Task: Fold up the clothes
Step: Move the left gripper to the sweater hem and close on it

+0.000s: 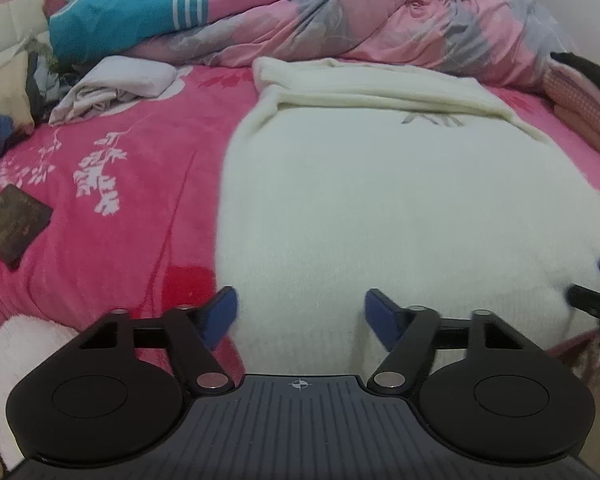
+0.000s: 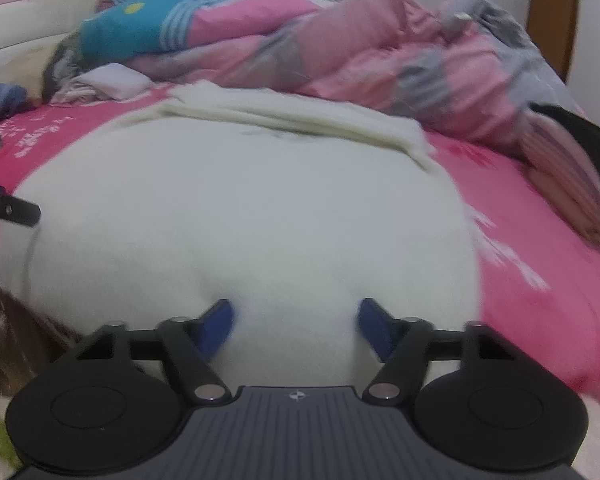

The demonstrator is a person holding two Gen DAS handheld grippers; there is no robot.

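Observation:
A white knit sweater (image 1: 380, 200) lies spread flat on the pink flowered bed cover (image 1: 120, 220), with its far part folded over in a cream band (image 1: 360, 84). My left gripper (image 1: 300, 312) sits at the sweater's near left edge, blue pads apart and white fabric between them. My right gripper (image 2: 296, 320) is at the near right edge of the same sweater (image 2: 240, 200), jaws likewise apart around the fabric. Each view shows one of the other gripper's fingers (image 1: 596, 304) (image 2: 16, 210) at its side edge.
A pink and grey quilt (image 1: 380, 12) is heaped along the far side with a teal cloth (image 1: 112, 12). A crumpled pale garment (image 1: 112, 88) and a dark flat booklet (image 1: 14, 228) lie at the left. Striped and black clothes (image 2: 572, 160) lie at the right.

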